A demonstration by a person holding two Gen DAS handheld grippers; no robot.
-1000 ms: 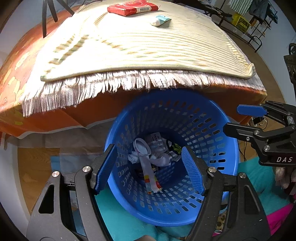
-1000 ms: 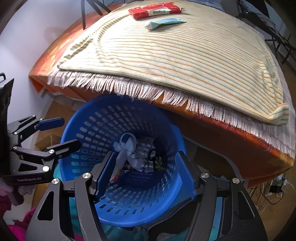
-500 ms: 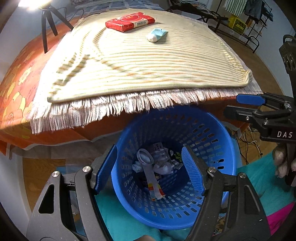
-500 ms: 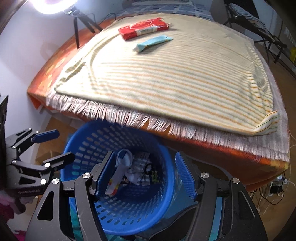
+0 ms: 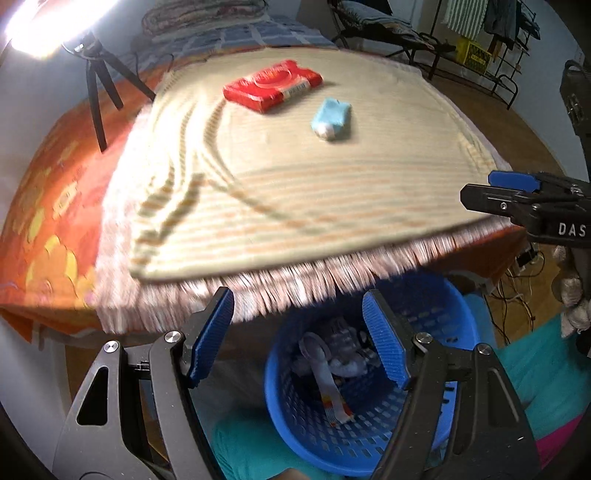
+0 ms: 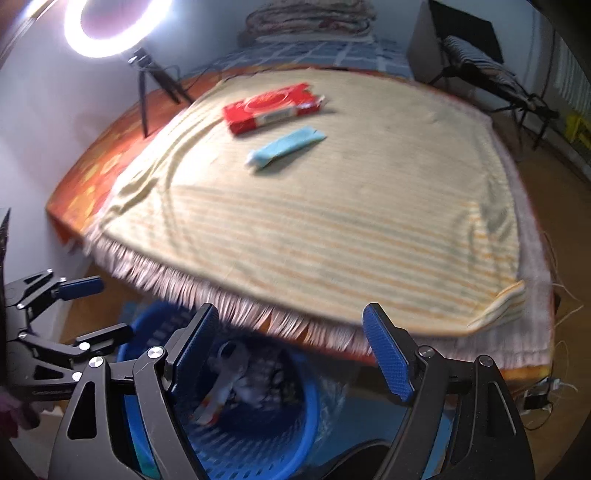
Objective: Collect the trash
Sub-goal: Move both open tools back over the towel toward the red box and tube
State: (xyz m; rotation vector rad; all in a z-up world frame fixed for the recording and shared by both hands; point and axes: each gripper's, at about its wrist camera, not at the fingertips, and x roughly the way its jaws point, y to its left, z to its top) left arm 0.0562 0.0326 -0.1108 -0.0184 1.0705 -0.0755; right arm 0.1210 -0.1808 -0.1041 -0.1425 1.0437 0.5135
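A red packet [image 5: 271, 84] [image 6: 273, 106] and a light blue tube [image 5: 330, 119] [image 6: 286, 147] lie on a striped fringed cloth [image 5: 295, 184] [image 6: 332, 221] on the bed. A blue perforated basket [image 5: 369, 435] [image 6: 258, 443] stands on the floor below the cloth's fringe, with crumpled white wrappers and a strip [image 5: 328, 373] inside. My left gripper [image 5: 299, 339] is open and empty above the basket. My right gripper [image 6: 288, 343] is open and empty over the basket's near side; it also shows in the left wrist view [image 5: 517, 199].
A ring light on a tripod [image 6: 110, 29] stands at the bed's far left. An orange patterned sheet [image 5: 48, 206] lies under the cloth. Chairs and racks [image 5: 480, 44] stand at the far right. Teal fabric [image 5: 546, 369] lies beside the basket.
Both grippers have risen and tilted up from the basket, so the bed top with the packet and tube now fills both views. Both stay open and empty.
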